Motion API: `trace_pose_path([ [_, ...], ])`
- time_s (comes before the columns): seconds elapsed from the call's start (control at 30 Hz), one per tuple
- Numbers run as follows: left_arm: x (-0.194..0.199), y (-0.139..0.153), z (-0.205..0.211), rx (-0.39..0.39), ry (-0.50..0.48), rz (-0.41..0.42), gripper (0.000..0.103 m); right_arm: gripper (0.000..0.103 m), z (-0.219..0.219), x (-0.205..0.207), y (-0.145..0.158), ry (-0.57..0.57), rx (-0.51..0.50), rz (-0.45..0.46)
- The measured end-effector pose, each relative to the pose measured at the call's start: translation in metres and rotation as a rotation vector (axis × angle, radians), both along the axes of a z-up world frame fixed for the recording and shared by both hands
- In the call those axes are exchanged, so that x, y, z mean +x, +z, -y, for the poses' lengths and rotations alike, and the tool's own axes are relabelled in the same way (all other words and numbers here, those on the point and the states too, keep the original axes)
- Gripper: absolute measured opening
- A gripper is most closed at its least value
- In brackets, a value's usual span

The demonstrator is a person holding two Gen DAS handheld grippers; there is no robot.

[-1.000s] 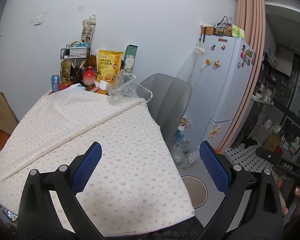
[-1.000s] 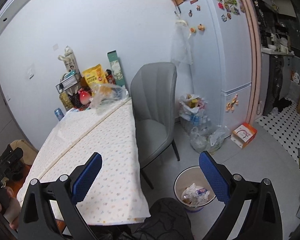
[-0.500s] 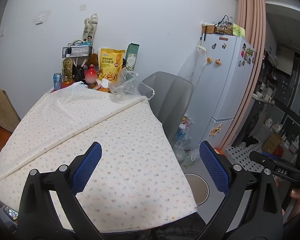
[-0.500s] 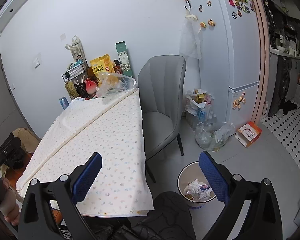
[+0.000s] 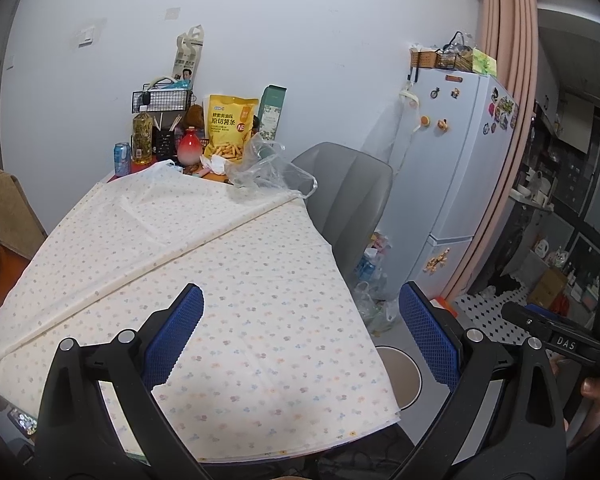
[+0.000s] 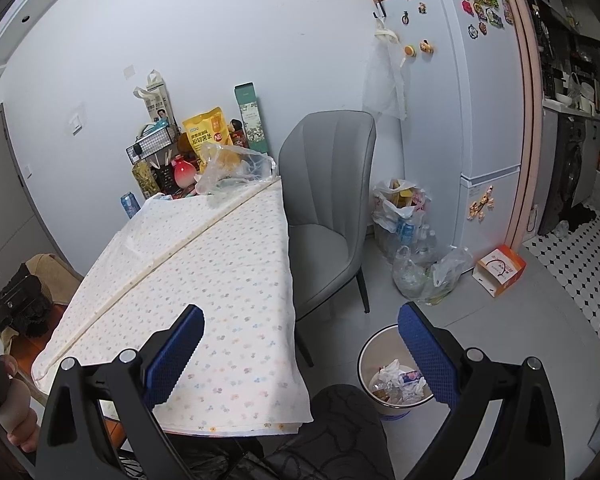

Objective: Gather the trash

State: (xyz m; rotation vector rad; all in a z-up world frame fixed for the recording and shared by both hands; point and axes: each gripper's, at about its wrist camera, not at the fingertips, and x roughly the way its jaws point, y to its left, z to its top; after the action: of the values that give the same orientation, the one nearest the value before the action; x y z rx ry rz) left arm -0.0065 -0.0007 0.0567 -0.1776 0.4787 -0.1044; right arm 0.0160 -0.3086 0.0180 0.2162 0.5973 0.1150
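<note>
A white trash bin (image 6: 394, 376) with crumpled paper and wrappers stands on the floor at the table's near right corner; only its rim (image 5: 406, 376) shows in the left wrist view. A crumpled clear plastic bag (image 5: 268, 172) lies at the far end of the table, also in the right wrist view (image 6: 236, 172). My left gripper (image 5: 300, 332) is open and empty above the tablecloth. My right gripper (image 6: 300, 344) is open and empty above the table's edge and the bin.
The table with a floral cloth (image 5: 204, 264) has a yellow snack bag (image 5: 229, 128), a red vase (image 5: 189, 147), a can (image 5: 121, 159) and a bottle at its far end. A grey chair (image 6: 328, 208) stands right of it. Bags of bottles (image 6: 412, 256) and a fridge (image 6: 472, 120) are beyond.
Both cameras have shifted slightly; the right wrist view has swung a little left, so the table sits more central. Both grippers stay open and empty.
</note>
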Motion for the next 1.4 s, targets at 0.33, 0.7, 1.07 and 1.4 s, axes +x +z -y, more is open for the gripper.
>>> trace_pose_path([
  [0.33,-0.001,-0.0007,-0.0015,0.005,0.009,-0.014,0.097,0.095,-0.0026,0.0006,-0.003,0.013,0.002,-0.008],
  [0.7,-0.0014,0.0009,-0.0012,0.018,0.014,-0.014,0.097,0.095,-0.0037,0.0015,-0.0056,0.017,0.01,-0.015],
  [1.07,-0.0009,-0.0003,-0.0004,0.022,0.016,-0.02,0.097,0.095,-0.0034,0.0018,-0.0072,0.015,0.013,-0.015],
  [1.4,-0.0002,-0.0008,0.0011,0.027,0.007,-0.028,0.097,0.095,-0.0047,0.0017,-0.0082,0.014,0.015,-0.019],
])
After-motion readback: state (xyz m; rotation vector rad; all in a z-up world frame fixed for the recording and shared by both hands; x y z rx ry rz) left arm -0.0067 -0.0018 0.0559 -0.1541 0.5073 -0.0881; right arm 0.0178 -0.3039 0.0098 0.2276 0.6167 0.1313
